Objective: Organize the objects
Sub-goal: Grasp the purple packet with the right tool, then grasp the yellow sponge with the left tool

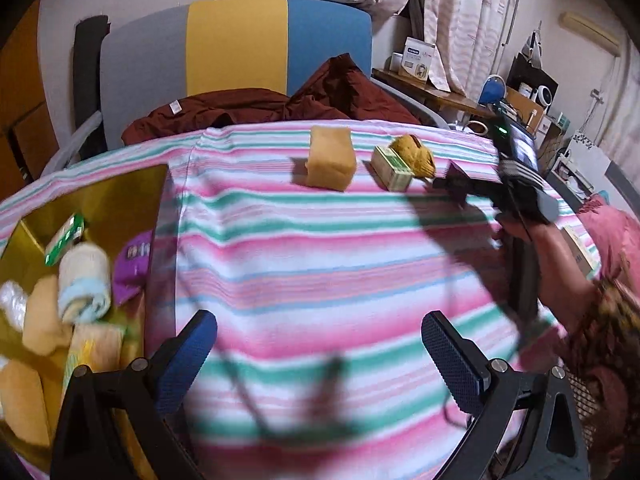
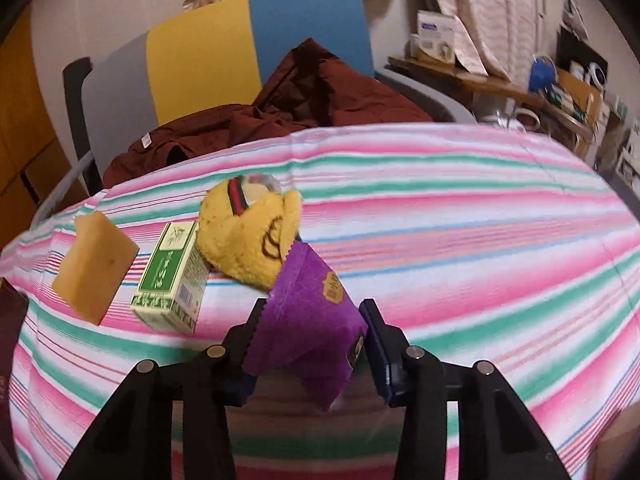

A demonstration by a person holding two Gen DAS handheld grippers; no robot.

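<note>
Right wrist: purple packet (image 2: 308, 320) between hand-held gripper (image 2: 312, 344) fingers.

Box (image 1: 96, 200) at 9 o'clock in my left view is cut by the edge, contents smeared: rolled towel (image 1: 85, 282) blurred, sponges (image 1: 42, 316) partly hidden under it, clear plastic thing (image 1: 12, 300) unreadable. My right gripper (image 1: 460, 184) at 3 o'clock is motion-blurred, what it grips not visible there. In the right view, purple packet (image 2: 308, 312) covers the lower part of the yellow plush (image 2: 248, 232); its print is too blurred to read. Green carton (image 2: 176, 276) text illegible. Dark red thing (image 2: 10, 320) at 9 o'clock cut off, can't identify. Shelf clutter (image 2: 568, 84) at 2 o'clock too small.
</note>
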